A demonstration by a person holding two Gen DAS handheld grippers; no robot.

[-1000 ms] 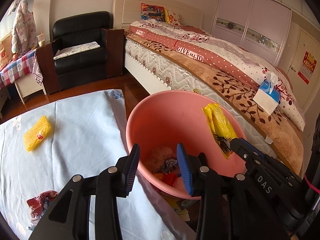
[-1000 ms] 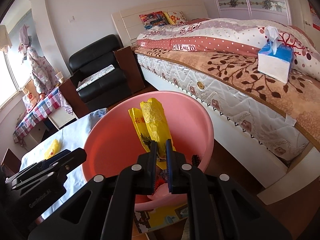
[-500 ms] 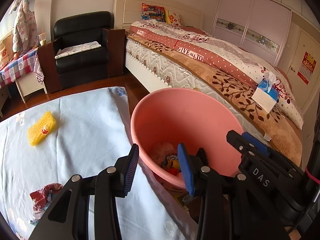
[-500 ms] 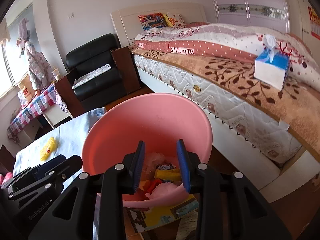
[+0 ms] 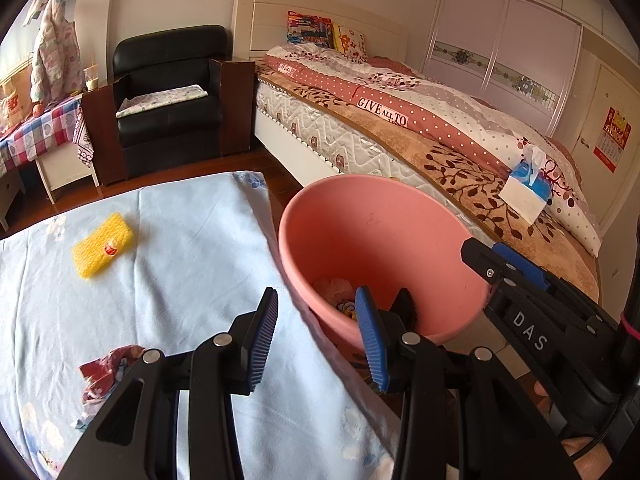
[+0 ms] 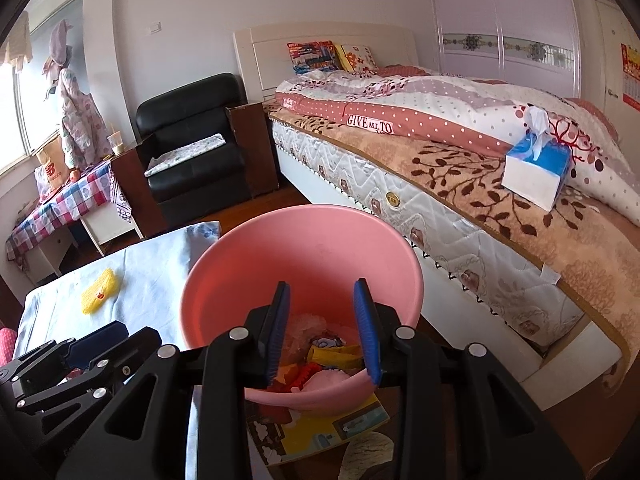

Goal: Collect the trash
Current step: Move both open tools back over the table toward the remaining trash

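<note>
Trash sits in the bottom of the pink basin (image 6: 304, 264), a heap of crumpled wrappers (image 6: 328, 360) in yellow, red and pale pink. The basin stands on the floor between the desk (image 5: 180, 264), which is draped in a pale blue cloth, and the bed (image 6: 460, 184).

Two pieces lie on the cloth, well apart from each other. A yellow packet (image 5: 102, 245) with a small red mark rests flat toward the far left part of the desk. A crumpled red wrapper (image 5: 108, 372) lies nearer the front, just left of the left gripper (image 5: 316, 340).

The left gripper hovers over the desk's right edge, beside the basin's rim, with its jaws spread wide and nothing between them. Its blue pads touch neither the cloth nor the basin.

The right gripper (image 6: 326, 332) hangs above the basin's near rim, pointing down into it. Its jaws stand apart and empty, and the heap of wrappers shows through the gap between them.

On the bed a blue and white tissue box (image 6: 536, 172) stands on the brown leaf-patterned blanket. A black armchair (image 5: 168, 96) stands against the far wall beside the headboard, and a colourful printed sheet (image 6: 332, 424) lies on the floor under the basin.
</note>
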